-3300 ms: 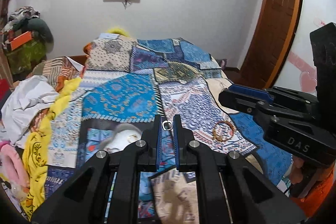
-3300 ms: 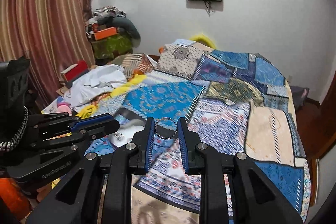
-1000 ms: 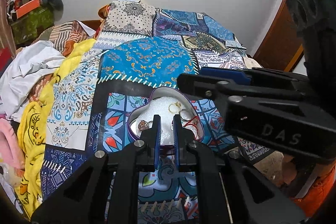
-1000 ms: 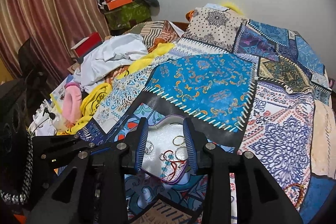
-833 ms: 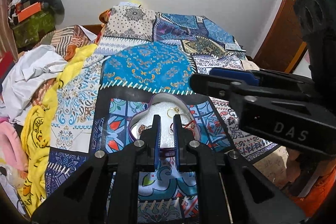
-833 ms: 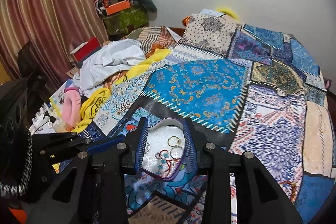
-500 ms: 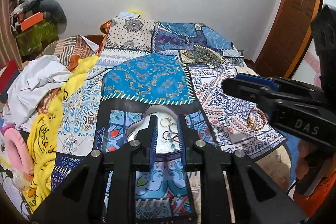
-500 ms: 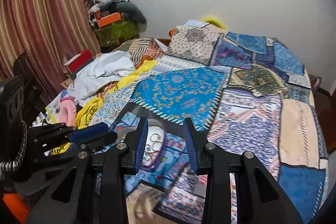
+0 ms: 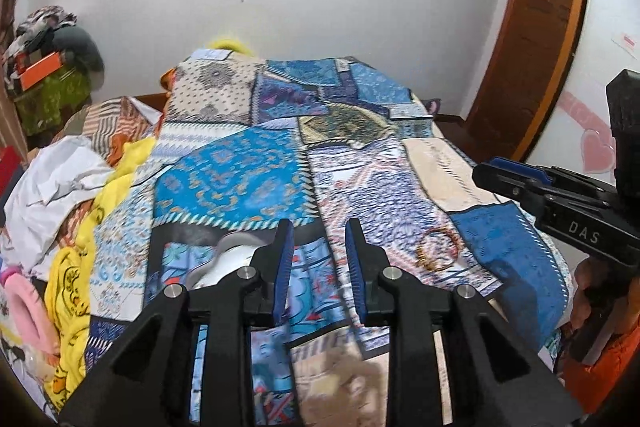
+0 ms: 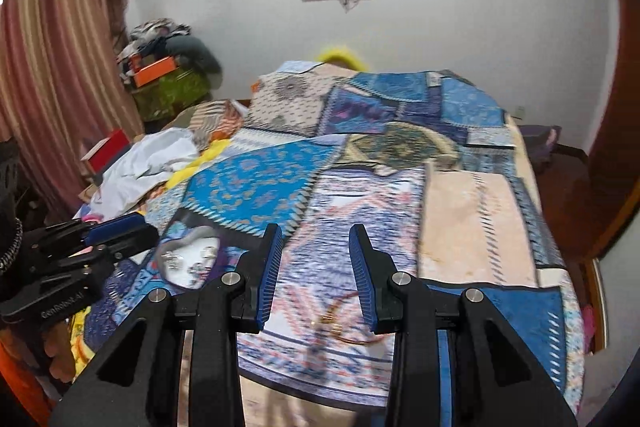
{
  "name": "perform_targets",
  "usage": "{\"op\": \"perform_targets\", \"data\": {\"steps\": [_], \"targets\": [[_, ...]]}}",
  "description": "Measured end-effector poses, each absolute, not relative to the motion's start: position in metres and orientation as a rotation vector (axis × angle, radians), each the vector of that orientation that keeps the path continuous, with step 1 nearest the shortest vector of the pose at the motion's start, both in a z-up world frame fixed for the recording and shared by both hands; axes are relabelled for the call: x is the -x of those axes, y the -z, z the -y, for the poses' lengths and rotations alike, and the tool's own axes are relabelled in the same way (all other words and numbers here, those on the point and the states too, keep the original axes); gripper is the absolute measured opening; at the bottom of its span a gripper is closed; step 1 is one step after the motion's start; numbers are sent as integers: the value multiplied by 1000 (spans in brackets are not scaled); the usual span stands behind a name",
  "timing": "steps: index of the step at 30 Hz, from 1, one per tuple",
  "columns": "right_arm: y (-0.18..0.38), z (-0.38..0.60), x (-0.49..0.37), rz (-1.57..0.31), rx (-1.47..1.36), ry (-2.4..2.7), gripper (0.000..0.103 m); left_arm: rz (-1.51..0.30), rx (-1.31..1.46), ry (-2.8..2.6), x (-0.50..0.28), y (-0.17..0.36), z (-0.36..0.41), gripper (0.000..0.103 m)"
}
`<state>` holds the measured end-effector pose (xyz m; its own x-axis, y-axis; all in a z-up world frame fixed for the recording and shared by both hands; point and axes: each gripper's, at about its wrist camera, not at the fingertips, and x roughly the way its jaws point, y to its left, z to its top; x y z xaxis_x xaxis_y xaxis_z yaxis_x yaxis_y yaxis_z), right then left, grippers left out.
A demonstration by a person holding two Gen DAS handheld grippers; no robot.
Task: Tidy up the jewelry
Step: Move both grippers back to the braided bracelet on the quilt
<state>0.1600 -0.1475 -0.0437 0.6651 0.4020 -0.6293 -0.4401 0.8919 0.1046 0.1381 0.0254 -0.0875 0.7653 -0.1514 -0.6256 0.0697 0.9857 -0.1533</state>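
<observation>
A heart-shaped jewelry box (image 10: 192, 259) with a white lining and several small pieces in it lies open on the patchwork bedspread (image 10: 472, 223); in the left wrist view it (image 9: 230, 251) is partly hidden behind my left finger. A gold bangle (image 9: 438, 249) lies on the spread to the right of the box; in the right wrist view it (image 10: 340, 323) is blurred between my fingers. My left gripper (image 9: 318, 267) is open and empty, right of the box. My right gripper (image 10: 314, 267) is open and empty, above the bangle.
Crumpled white, yellow and pink clothes (image 9: 52, 195) pile along the bed's left side. A red box (image 10: 110, 149) and a heap of bags (image 10: 168, 75) stand by the striped curtain (image 10: 52, 67). A wooden door (image 9: 532, 39) is at the right.
Both grippers held rings 3.3 s ago; they dipped over the box and are now empty. Both have lifted and swung right toward the bangle, and the left jaws have opened wider.
</observation>
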Motion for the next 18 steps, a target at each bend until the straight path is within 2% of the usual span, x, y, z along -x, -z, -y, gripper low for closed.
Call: {"op": "perform_targets", "data": {"steps": [9, 18], "targets": [[50, 196, -162, -717, 19, -371, 32, -723, 95, 215, -160, 96, 18, 25], [78, 220, -165, -790, 6, -342, 32, -817, 93, 280, -177, 130, 49, 25]]}}
